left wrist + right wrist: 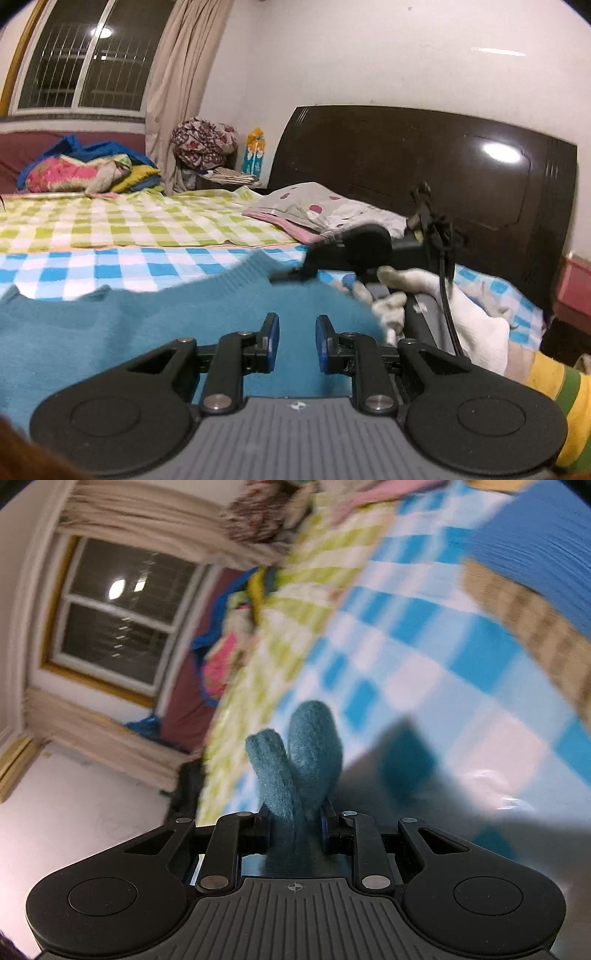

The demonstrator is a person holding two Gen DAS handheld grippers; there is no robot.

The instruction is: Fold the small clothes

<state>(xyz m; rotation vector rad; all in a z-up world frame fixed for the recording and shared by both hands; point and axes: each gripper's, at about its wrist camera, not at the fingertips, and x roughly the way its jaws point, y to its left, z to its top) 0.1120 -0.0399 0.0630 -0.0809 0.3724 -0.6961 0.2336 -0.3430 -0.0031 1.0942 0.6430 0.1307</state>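
A teal knit sweater (147, 332) is stretched over the blue-checked sheet (110, 266), its ribbed edge blurred. My left gripper (297, 341) sits low over it, blue pads close together with teal knit filling the narrow gap. At the sweater's far right corner my right gripper (290, 275) shows as a black body, with a pale gloved hand (388, 295) behind it. In the right wrist view the right gripper (295, 827) is shut on a bunched fold of the sweater (299, 753), which sticks up past the fingertips. That view is tilted and blurred.
A dark headboard (406, 158) and a spotted pillow (317, 206) stand at the back right. A pile of bright clothes (85, 170) lies far left on the green-checked sheet (147, 218). White cloth (476, 325) lies at the right. A blue folded item (535, 546) sits upper right.
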